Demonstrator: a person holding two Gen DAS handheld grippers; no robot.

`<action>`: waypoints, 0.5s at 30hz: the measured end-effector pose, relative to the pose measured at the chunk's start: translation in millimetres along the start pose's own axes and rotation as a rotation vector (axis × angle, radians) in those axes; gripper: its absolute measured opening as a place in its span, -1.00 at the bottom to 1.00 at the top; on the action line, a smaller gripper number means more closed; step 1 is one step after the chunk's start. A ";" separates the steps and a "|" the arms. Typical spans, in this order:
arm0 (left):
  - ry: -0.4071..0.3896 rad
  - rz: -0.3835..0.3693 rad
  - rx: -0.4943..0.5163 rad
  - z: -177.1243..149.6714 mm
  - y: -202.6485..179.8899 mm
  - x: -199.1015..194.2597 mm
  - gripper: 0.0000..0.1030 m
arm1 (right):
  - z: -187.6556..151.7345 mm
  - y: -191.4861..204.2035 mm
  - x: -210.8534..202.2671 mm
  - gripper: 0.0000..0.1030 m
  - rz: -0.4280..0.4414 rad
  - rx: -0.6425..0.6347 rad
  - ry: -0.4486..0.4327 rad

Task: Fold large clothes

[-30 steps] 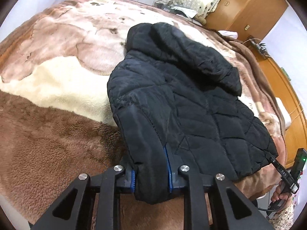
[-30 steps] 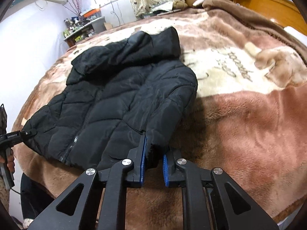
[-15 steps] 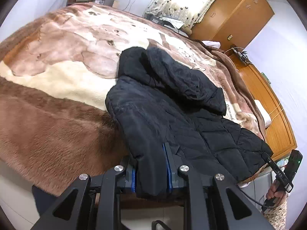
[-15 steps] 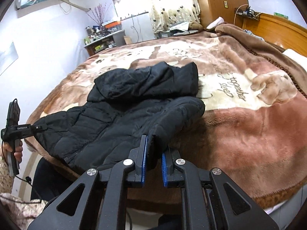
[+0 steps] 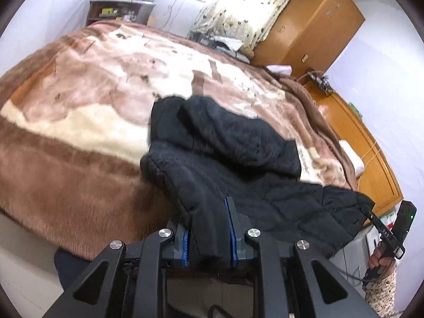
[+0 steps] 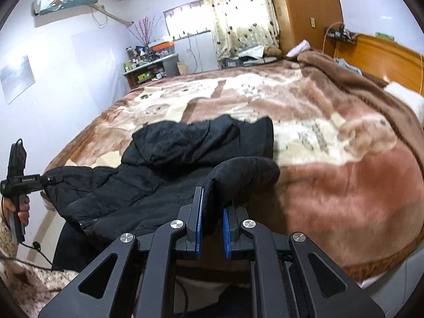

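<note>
A black quilted hooded jacket (image 5: 238, 164) lies on the bed, its hood toward the far side and its lower part hanging past the near edge. My left gripper (image 5: 208, 225) is shut on the end of one sleeve. My right gripper (image 6: 212, 220) is shut on the end of the other sleeve (image 6: 238, 180). The jacket also shows in the right wrist view (image 6: 169, 175), stretched between both grippers. The other gripper appears at each view's side edge, held in a hand (image 5: 384, 241) (image 6: 18, 185).
A brown and cream plush blanket (image 5: 79, 111) covers the bed. A wooden wardrobe (image 5: 312, 26) and headboard (image 6: 384, 55) stand at the right. A cluttered desk (image 6: 151, 69) stands by the far wall. The floor (image 5: 23, 265) lies below the bed's near edge.
Both grippers have pulled back and up from the bed with the sleeves. The jacket has slid toward the near edge and now hangs partly over it.
</note>
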State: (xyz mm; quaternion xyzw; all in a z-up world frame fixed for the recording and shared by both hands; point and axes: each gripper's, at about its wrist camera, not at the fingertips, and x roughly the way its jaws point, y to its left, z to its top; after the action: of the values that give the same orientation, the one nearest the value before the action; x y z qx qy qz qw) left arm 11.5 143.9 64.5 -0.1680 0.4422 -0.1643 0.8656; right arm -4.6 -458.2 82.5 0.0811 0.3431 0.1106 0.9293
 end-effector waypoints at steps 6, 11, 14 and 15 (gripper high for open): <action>-0.018 -0.006 -0.002 51.2 -9.6 20.8 -0.57 | 40.1 1.3 23.9 -0.76 -0.010 -0.007 -0.014; -0.029 0.021 -0.008 94.4 -13.1 42.2 -0.57 | 75.4 -3.7 46.3 -0.76 -0.033 -0.006 -0.002; -0.025 0.024 -0.043 116.3 -9.3 57.7 -0.57 | 95.7 -7.2 60.9 -0.76 -0.052 -0.005 0.009; -0.026 0.034 -0.032 124.2 -10.4 63.6 -0.57 | 102.7 -8.8 67.8 -0.76 -0.057 -0.006 0.015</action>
State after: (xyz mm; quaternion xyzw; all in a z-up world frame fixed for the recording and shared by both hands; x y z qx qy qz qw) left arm 147.3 125.2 92.4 -0.1765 0.4364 -0.1403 0.8711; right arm 114.2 -456.7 115.7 0.0676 0.3519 0.0855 0.9297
